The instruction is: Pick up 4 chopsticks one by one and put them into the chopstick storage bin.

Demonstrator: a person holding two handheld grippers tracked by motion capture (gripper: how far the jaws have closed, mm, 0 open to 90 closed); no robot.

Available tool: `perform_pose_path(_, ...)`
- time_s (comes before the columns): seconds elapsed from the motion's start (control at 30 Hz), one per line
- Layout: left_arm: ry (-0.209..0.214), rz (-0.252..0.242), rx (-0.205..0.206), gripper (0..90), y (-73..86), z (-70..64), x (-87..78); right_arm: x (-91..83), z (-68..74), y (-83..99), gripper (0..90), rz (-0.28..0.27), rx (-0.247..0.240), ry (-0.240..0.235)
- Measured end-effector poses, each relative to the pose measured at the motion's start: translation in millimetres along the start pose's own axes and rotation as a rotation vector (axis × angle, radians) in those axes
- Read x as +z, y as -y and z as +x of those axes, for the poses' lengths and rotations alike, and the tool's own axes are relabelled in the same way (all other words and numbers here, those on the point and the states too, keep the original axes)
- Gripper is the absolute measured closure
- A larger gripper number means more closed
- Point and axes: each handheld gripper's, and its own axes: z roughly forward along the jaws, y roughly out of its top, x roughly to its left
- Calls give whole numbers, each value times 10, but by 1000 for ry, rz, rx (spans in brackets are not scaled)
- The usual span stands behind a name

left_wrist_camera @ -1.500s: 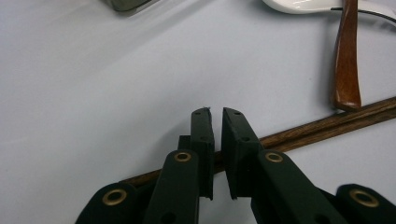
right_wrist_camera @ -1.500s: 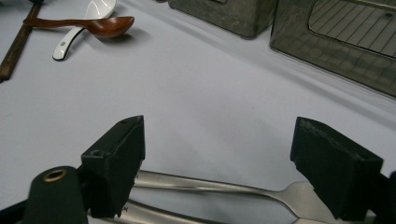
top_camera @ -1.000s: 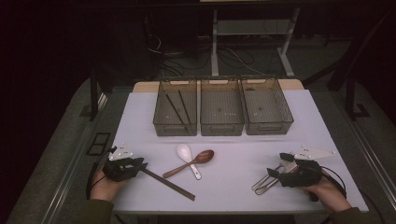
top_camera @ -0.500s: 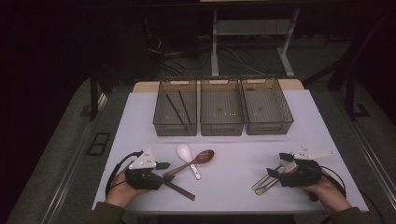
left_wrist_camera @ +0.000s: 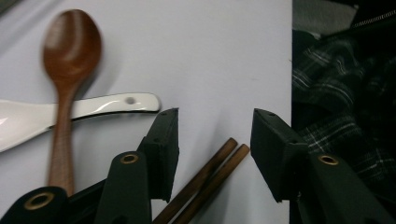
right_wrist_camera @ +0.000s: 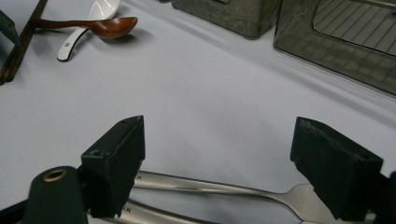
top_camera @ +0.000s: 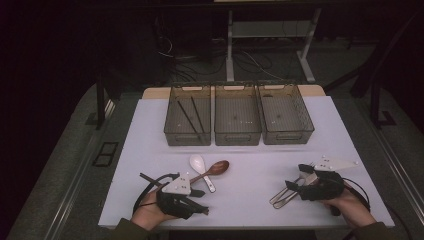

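Left tongs [left_wrist_camera: 214, 128] spread astride the brown chopsticks [left_wrist_camera: 205, 179] lying at the white surface [left_wrist_camera: 210, 56] near edge; right tongs [right_wrist_camera: 217, 156] spread over two metal forks [right_wrist_camera: 210, 186].

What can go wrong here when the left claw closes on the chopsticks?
The left claw is open around the ends of two chopsticks lying side by side; it may pinch only one, or they may swivel. The wooden spoon lies across the white spoon just beside it, so a sideways drag might knock both.

Left tool [left_wrist_camera: 215, 135] and right tool [right_wrist_camera: 217, 161] seemingly gape low.
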Motion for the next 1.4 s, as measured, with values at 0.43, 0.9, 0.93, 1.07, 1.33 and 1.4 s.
perform_pose_path(0.43, 7, 89, 96, 578, 13, -64, 166, -4, 0, 1, 174, -2, 0, 0)
perform_pose_path(0.9, -11, 76, 96, 656, 8, -38, 181, -5, 3, 0, 174, -2, 0, -2)
perform_pose_path(0.93, -11, 77, 92, 658, 6, -34, 183, -4, 3, 0, 174, -2, 0, -2)
perform_pose_path(1.07, -17, 74, 81, 664, -1, -17, 193, -3, 5, 0, 174, -1, 0, -3)
perform_pose_path(1.33, -60, 69, 43, 678, -3, 34, 194, -3, 4, 0, 174, -1, 2, -4)
perform_pose_path(1.4, -76, 68, 30, 682, -1, 50, 190, -4, 4, 0, 174, -2, 0, -3)
